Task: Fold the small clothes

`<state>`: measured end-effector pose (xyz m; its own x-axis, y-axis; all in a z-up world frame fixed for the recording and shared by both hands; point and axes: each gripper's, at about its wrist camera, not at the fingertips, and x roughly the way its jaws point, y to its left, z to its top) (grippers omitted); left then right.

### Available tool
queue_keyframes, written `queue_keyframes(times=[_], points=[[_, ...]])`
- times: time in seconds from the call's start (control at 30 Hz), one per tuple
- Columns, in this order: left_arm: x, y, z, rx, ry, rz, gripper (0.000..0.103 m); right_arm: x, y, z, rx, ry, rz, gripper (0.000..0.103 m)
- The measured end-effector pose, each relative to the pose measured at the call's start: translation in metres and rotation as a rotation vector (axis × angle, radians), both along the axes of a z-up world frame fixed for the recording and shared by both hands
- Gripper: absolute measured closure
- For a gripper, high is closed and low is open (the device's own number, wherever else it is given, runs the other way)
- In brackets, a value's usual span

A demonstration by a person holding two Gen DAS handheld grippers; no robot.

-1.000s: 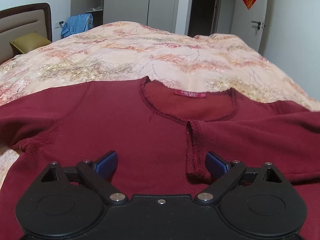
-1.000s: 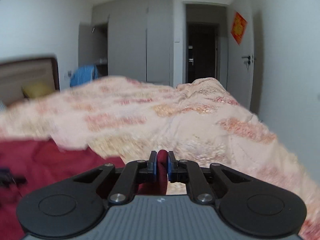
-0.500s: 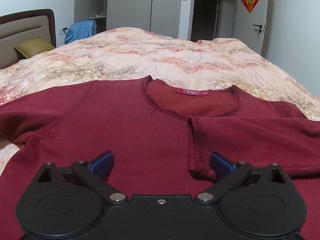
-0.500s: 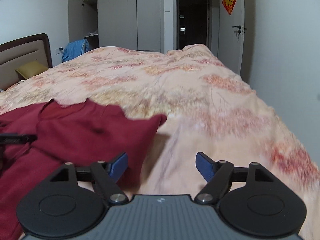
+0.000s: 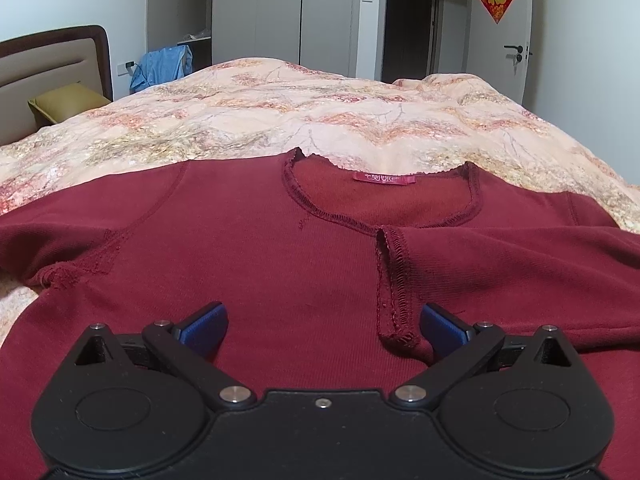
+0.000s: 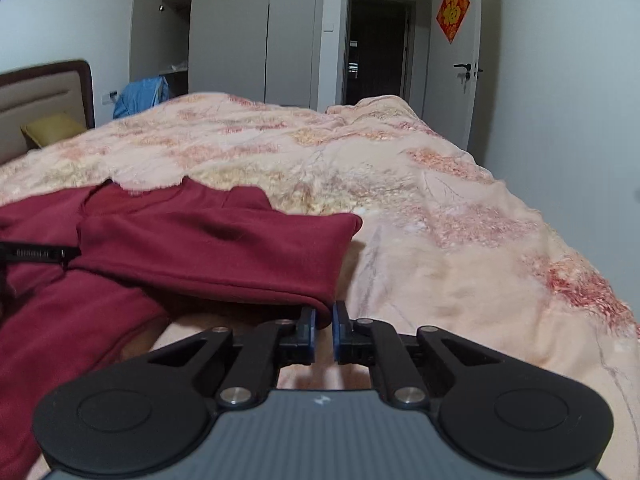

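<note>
Dark red top [image 5: 248, 264] laid flat, front up, on a bed with a floral quilt [image 5: 320, 120].

Left gripper [image 5: 322, 326]: angled downward over the top's chest, jaws at full spread, blue pads clear of the cloth, nothing held; folded-in sleeve's cuff [image 5: 394, 280] lies between the pads. Right gripper [image 6: 324, 326]: angled downward at the fold of that sleeve [image 6: 224, 256], jaws closing to a narrow gap, a pinch of the sleeve's lower hem [image 6: 320, 302] between the pads. Collar edge faces away; open quilt lies beyond and to the right of the top.
</note>
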<state>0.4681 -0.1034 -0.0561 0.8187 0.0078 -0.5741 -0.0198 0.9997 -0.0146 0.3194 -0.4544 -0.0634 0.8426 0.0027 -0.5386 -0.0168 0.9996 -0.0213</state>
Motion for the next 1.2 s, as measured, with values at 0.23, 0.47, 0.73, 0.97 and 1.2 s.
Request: queue_keyframes(times=[0.23, 0.47, 0.73, 0.97, 1.2], points=[[-0.002, 0.007, 0.020, -0.054, 0.038, -0.028, 0.001, 0.002, -0.001, -0.006, 0.016, 0.038, -0.007, 0.073], [-0.043, 0.027, 0.072, -0.110, 0.027, -0.026, 0.001, -0.046, -0.004, 0.021, 0.094, 0.014, 0.018, 0.011], [-0.134, 0.094, 0.123, -0.082, -0.008, 0.060, 0.001, -0.117, 0.033, 0.037, 0.248, 0.019, 0.073, 0.000], [-0.213, 0.176, 0.140, -0.079, 0.002, 0.147, 0.001, -0.172, 0.089, 0.030, 0.287, 0.040, 0.165, 0.000], [-0.268, 0.229, 0.106, -0.132, 0.050, 0.161, 0.001, -0.215, 0.129, 0.013, 0.384, 0.091, 0.212, 0.000]])
